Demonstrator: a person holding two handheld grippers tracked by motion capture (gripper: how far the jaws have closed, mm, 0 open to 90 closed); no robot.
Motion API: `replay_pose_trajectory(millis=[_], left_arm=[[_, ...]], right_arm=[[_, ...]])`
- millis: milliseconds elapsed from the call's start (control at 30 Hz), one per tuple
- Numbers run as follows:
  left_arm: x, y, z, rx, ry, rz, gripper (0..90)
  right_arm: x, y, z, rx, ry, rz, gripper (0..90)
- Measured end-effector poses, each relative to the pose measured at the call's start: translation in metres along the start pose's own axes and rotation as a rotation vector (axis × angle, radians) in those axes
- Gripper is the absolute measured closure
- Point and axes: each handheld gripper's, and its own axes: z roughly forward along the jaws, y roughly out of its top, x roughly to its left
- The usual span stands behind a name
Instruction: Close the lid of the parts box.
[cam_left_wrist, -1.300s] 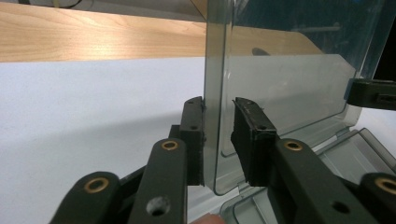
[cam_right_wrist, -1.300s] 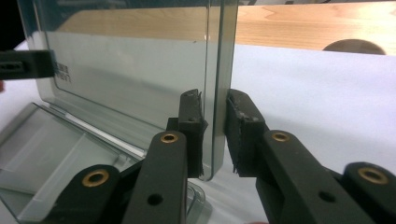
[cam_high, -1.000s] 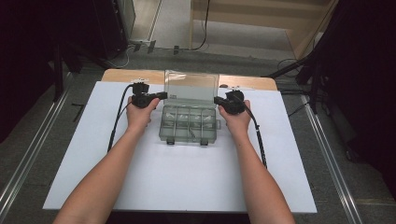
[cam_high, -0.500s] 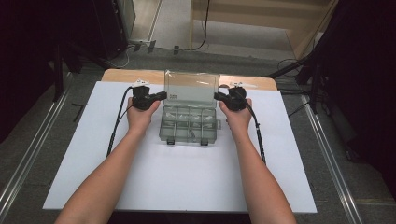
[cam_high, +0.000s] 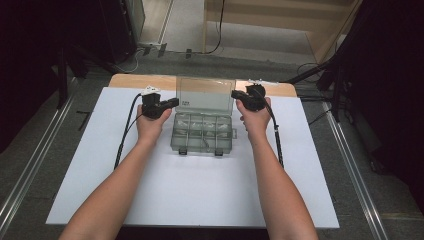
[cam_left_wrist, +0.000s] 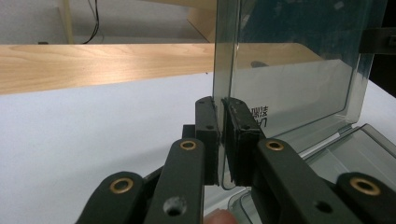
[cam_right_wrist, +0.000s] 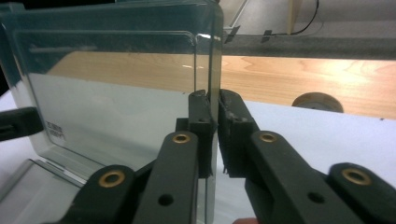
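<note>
Lid (cam_high: 205, 91) of the clear plastic box (cam_high: 202, 133) stands upright near the far middle of the white table (cam_high: 190, 195), hinged at the back of the tray. The left gripper (cam_high: 172, 103) is clamped on the lid's left edge, jaws nearly together. The right gripper (cam_high: 235, 95) pinches the right edge the same way, its jaws having just closed onto it

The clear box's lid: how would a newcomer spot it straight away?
On the white sheet covering the table sits a clear compartment box. Its lid stands upright along the far edge, the left tool and right tool pinching its side edges; unlike the tray, it has no dividers.
</note>
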Motion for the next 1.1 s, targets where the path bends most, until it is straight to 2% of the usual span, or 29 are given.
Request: replay_pose_trajectory(millis=[33,100,233,300,433,533,567,700,833,933,1000,1100], left_arm=[[0.000,0.000,0.000,0.003,0.005,0.004,83.9],[0.000,0.001,0.000,0.011,0.008,-0.014,83.4],[0.006,0.003,-0.004,0.018,-0.036,-0.095,77.8],[0.009,0.006,-0.009,0.007,-0.049,-0.104,74.8],[0.017,0.016,-0.021,-0.021,-0.099,-0.135,75.5],[0.018,0.023,-0.026,-0.024,-0.092,-0.133,84.4],[0.018,0.026,-0.026,-0.022,-0.087,-0.140,89.9],[0.019,0.036,-0.023,-0.009,-0.060,-0.158,90.0],[0.023,0.041,-0.016,-0.012,-0.061,-0.219,90.0],[0.025,0.044,-0.009,0.022,-0.041,-0.217,90.0],[0.028,0.047,-0.006,0.027,-0.049,-0.248,90.0],[0.027,0.049,-0.002,0.025,-0.067,-0.263,90.0]], right_arm=[[0.000,0.000,0.000,0.001,0.000,-0.006,87.0],[0.003,0.000,-0.002,0.000,-0.013,-0.026,87.1],[0.009,-0.002,-0.004,-0.015,-0.031,-0.054,87.1],[0.011,-0.004,-0.005,-0.027,-0.044,-0.069,87.1],[0.013,-0.006,-0.006,-0.042,-0.055,-0.078,87.1],[0.014,-0.008,-0.007,-0.059,-0.053,-0.091,87.1],[0.014,-0.009,-0.008,-0.065,-0.050,-0.092,87.1],[0.014,-0.013,-0.010,-0.090,-0.047,-0.107,87.1],[0.015,-0.017,-0.011,-0.115,-0.048,-0.117,87.1],[0.015,-0.018,-0.012,-0.126,-0.043,-0.126,87.0],[0.014,-0.019,-0.013,-0.131,-0.037,-0.136,87.0],[0.014,-0.021,-0.014,-0.144,-0.029,-0.148,86.9]])
